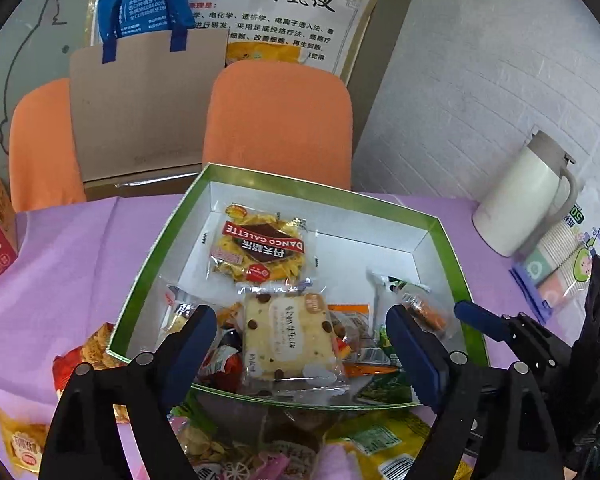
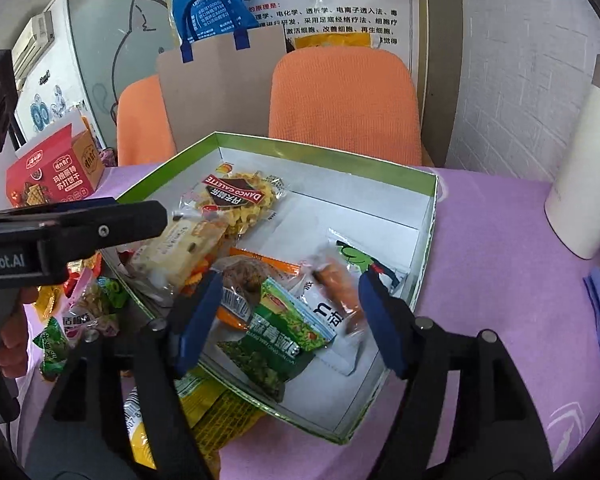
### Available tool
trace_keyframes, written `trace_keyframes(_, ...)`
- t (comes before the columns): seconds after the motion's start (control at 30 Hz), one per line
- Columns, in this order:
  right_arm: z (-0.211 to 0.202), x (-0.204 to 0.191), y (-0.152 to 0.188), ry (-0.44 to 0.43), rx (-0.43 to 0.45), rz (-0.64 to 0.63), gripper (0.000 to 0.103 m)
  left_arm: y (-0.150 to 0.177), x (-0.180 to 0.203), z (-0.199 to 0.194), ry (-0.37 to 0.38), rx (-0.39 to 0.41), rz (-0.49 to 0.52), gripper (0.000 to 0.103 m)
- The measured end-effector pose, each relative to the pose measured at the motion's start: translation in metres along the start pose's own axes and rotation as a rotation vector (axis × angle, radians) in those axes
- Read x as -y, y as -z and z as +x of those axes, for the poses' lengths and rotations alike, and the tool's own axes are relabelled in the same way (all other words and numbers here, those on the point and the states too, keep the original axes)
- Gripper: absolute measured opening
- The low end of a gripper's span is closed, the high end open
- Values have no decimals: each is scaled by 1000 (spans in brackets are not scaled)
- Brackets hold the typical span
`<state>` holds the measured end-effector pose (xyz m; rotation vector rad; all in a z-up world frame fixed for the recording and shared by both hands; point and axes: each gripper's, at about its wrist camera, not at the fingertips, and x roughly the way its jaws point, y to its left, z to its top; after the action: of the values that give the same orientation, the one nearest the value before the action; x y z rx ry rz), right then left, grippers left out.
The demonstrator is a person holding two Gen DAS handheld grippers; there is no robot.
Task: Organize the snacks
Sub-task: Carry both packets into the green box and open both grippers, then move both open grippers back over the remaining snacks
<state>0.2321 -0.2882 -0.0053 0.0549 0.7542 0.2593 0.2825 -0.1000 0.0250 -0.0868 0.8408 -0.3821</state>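
Both grippers spread wide over the green box (image 1: 452,240), nothing clamped.

Left gripper (image 1: 300,344) fingers apart above the box's near edge; right gripper (image 2: 288,316) likewise apart, holding nothing, over the near corner. Loose snack packets (image 1: 372,440) lie on the purple tablecloth (image 1: 80,248) at 6 o'clock, outside the box. Inside, white-lined: a pale cake bar with dark chips (image 1: 288,340) near the centre, a green pea packet (image 2: 276,344) and an orange wrapped sausage (image 2: 336,284) toward 4 o'clock, a Danco Galette cookie pack (image 1: 260,248) at 12. Beyond: red biscuit carton (image 2: 56,172) at 9 o'clock, white jug (image 1: 528,196) at 2, orange chairs (image 1: 278,120) behind the table.
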Motion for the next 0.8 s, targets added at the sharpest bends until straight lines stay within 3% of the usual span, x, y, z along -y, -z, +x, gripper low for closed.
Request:
trace_keyframes(0.1, -5, 2, 1, -1, 2, 16, 77, 3, -3, -5, -20, -5, 2, 89)
trace_keyframes(0.33, -29, -5, 5, -14, 17, 32, 81, 11, 0, -34, -27, 38, 14, 89)
trace_keyframes(0.53, -63, -20, 6, -22, 47, 37, 90, 21, 7, -75, -29, 97, 43, 89)
trace_keyframes(0.8, -98, -47, 19, -33, 66, 14, 91, 45, 12, -133, -20, 162, 63, 89)
